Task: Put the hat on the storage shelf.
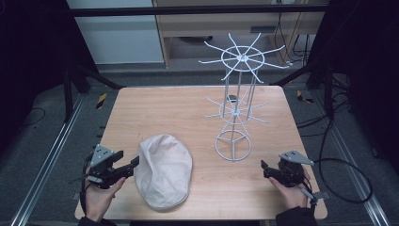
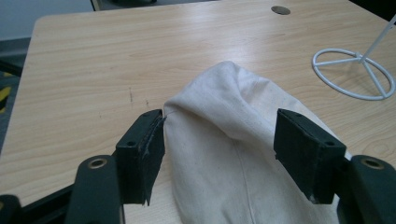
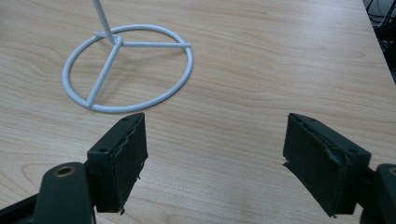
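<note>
Left gripper view cuts off the cap (image 2: 233,140) between the left tool's (image 2: 231,154) jaws.

Black grippers (image 1: 134,165) with grey three-cornered plates, ragged foam-padded fingers (image 2: 148,154), dark sleeves (image 1: 294,217).

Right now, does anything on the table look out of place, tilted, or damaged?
Nothing looks damaged or spilled. The white wire rack stands upright with its arms bare, and the cream cap lies on the table beside it, slightly crumpled. The left gripper is open around the cap's edge; the right gripper is open over bare wood.
</note>
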### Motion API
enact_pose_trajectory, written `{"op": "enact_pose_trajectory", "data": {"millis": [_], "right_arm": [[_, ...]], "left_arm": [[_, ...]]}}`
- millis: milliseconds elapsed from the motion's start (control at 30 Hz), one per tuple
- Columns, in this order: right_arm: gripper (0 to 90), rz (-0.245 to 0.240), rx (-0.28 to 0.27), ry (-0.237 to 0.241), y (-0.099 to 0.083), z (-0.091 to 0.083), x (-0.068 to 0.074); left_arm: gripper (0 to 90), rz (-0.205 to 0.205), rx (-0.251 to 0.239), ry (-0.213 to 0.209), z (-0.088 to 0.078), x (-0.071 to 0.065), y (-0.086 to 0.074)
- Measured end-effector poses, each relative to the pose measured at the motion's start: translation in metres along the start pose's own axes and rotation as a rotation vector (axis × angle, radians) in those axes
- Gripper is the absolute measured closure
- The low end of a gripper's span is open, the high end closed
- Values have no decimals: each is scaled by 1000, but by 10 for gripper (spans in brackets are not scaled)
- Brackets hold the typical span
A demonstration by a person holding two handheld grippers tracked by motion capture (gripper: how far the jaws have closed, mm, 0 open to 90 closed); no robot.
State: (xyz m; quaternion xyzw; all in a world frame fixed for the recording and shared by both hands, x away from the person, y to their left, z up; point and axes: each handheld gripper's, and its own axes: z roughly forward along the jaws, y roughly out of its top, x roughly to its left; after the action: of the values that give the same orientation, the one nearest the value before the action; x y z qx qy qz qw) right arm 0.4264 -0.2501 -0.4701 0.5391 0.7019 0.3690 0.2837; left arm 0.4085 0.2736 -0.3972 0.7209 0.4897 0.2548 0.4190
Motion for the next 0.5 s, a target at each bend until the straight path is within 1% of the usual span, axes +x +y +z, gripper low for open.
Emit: {"op": "enact_pose_trajectory", "data": {"millis": [67,133,233,333,500], "right_arm": [[214,2,-4,0,0,0,-1],[214,5,-5,1,-1,0,0],[214,-2,-7,-1,0,-1,-1],[214,-3,-3,4,0,0,0],[213,-12,4,7,-1,1,0]], "left_arm": [[337,5,-3,-6,1,-2,3],[340,9,2,-11,2,-4,5],[341,15,14,-21,6,-9,8],[341,21,29,-21,11,-13,10],[340,20,53,-16,21,-20,12]]}}
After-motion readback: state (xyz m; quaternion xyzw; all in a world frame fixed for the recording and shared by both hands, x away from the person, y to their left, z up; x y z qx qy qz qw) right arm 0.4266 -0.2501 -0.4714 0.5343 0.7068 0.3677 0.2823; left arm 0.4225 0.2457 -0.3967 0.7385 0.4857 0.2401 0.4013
